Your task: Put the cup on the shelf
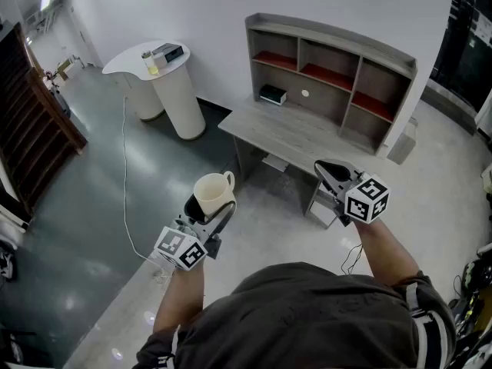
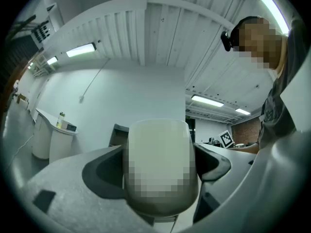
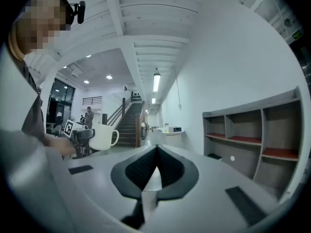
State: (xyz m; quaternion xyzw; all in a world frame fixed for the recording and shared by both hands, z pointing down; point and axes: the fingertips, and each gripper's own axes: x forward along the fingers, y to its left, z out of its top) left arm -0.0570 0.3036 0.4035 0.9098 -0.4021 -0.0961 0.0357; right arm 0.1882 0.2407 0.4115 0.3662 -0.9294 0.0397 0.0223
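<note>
A cream mug (image 1: 213, 193) with a handle stands upright between the jaws of my left gripper (image 1: 209, 210), which is shut on it and holds it in the air above the floor. In the left gripper view the mug (image 2: 160, 166) fills the gap between both pads. My right gripper (image 1: 332, 174) is shut with nothing in it, its tips meeting in the right gripper view (image 3: 156, 152); the mug (image 3: 102, 137) shows there at the left. The grey shelf unit (image 1: 330, 75) with red-lined compartments stands on a desk ahead, also visible in the right gripper view (image 3: 252, 135).
The grey desk (image 1: 292, 133) carries a small dark box (image 1: 273, 94). A white rounded counter (image 1: 165, 79) with small items stands at the left, and a white cable (image 1: 127, 183) trails across the dark floor. A staircase (image 3: 126, 125) and a distant person (image 3: 89, 115) show far behind.
</note>
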